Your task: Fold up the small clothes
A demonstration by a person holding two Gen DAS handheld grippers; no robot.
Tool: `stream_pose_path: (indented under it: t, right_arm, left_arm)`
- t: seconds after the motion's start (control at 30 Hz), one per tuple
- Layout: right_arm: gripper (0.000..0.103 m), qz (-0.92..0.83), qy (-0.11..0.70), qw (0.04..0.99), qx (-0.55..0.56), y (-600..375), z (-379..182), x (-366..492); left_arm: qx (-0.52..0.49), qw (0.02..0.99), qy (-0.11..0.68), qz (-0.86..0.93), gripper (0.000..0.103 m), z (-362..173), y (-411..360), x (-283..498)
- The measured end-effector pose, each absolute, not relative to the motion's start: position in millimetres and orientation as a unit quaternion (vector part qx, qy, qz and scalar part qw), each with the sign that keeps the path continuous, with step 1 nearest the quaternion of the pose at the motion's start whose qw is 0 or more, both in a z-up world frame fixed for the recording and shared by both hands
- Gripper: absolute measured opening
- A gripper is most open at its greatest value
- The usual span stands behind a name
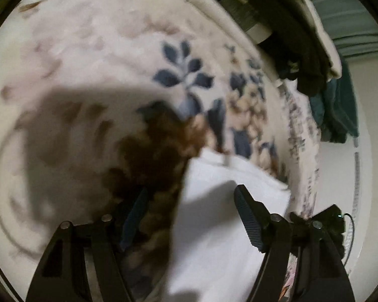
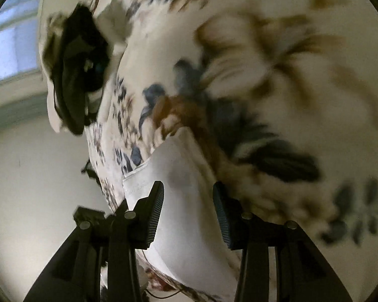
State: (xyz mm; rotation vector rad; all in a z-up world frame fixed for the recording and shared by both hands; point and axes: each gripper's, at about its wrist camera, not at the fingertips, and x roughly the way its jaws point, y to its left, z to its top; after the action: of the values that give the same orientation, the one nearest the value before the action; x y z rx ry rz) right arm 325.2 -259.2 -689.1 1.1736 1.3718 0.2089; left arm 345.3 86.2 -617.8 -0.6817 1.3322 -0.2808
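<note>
A small white garment (image 1: 214, 226) lies on a floral bedspread (image 1: 100, 63) with blue and brown flowers. My left gripper (image 1: 189, 209) hangs over the garment's left edge with its jaws wide apart, holding nothing. In the right wrist view the same white garment (image 2: 181, 176) lies below my right gripper (image 2: 187, 201), whose jaws are apart and straddle the cloth without pinching it. Both views are blurred by motion.
A pile of dark and cream clothes (image 1: 289, 25) sits at the far edge of the bed, also in the right wrist view (image 2: 75, 75). A teal cloth (image 1: 340, 110) hangs beside it. The bed edge and a pale wall (image 2: 37, 163) lie to the left; a window (image 2: 12, 37) is beyond.
</note>
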Motion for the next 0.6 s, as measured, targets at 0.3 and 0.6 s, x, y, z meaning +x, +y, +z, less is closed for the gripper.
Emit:
stream_pose_path:
  t: [0.3, 0.6]
  right_arm:
    - [0.004, 0.045, 0.575, 0.681, 0.451, -261, -656, 324]
    - [0.002, -0.004, 0.577, 0.681, 0.450, -276, -672, 342]
  left_arm:
    - [-0.315, 0.759, 0.543, -0.173, 0.001, -567, 72, 358]
    - [-0.287, 0.750, 0.576, -0.151, 0.002, -598, 90, 386]
